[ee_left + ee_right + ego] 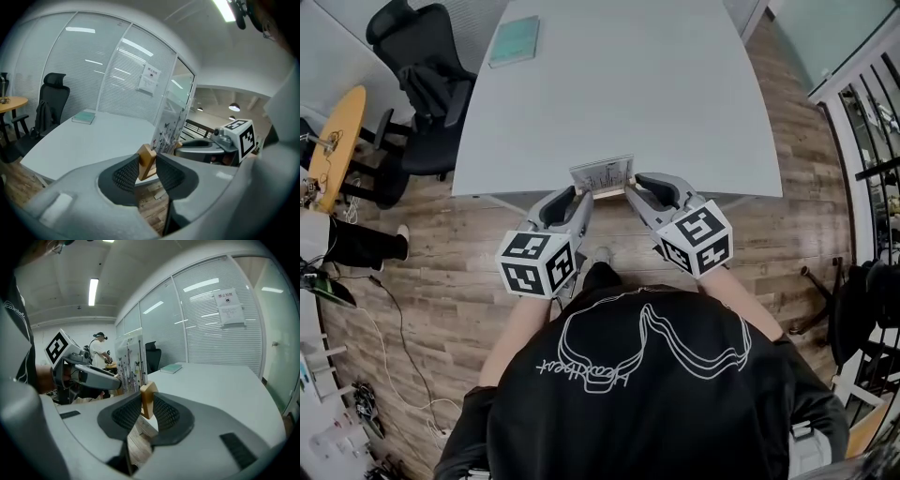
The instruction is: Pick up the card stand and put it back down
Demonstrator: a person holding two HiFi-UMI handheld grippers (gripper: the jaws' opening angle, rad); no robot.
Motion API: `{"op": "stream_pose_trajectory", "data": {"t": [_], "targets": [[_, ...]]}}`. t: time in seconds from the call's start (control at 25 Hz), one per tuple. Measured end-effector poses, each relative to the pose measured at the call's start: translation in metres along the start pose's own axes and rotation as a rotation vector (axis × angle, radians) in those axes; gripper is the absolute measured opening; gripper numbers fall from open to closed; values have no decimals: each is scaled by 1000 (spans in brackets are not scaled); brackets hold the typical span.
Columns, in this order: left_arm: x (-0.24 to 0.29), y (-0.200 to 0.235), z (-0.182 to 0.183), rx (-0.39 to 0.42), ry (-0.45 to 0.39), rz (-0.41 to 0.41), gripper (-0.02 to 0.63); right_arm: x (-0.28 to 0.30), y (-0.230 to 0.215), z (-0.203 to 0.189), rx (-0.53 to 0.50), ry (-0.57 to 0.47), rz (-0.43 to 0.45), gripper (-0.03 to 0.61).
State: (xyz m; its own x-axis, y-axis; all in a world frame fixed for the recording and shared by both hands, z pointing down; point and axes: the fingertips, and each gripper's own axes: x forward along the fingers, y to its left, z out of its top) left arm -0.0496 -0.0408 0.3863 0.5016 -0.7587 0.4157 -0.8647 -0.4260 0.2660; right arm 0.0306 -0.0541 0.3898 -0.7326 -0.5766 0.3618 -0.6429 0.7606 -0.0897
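Observation:
The card stand [602, 175], a pale wooden base carrying an upright clear card printed with plants and butterflies, is at the near edge of the white table [619, 84]. My left gripper [578, 195] is shut on the base's left end [146, 161], with the card [171, 126] rising just beyond. My right gripper [630, 192] is shut on the right end [148, 399], beside the card [129, 364]. Each gripper shows in the other's view: the right gripper [206, 147] and the left gripper [89, 376]. I cannot tell whether the base rests on the table or hangs just above it.
A green book [514, 41] lies at the table's far left corner. A black office chair [422, 84] and a round wooden table [337, 141] stand to the left. A railing [872, 122] runs along the right. A person [99, 350] stands in the background.

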Motion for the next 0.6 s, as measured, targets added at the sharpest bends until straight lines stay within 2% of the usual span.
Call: {"op": "stream_pose_trajectory", "data": {"t": [0.6], "targets": [[-28, -51, -10, 38, -26, 5, 118, -56, 18, -8, -17, -31, -10, 84]]}}
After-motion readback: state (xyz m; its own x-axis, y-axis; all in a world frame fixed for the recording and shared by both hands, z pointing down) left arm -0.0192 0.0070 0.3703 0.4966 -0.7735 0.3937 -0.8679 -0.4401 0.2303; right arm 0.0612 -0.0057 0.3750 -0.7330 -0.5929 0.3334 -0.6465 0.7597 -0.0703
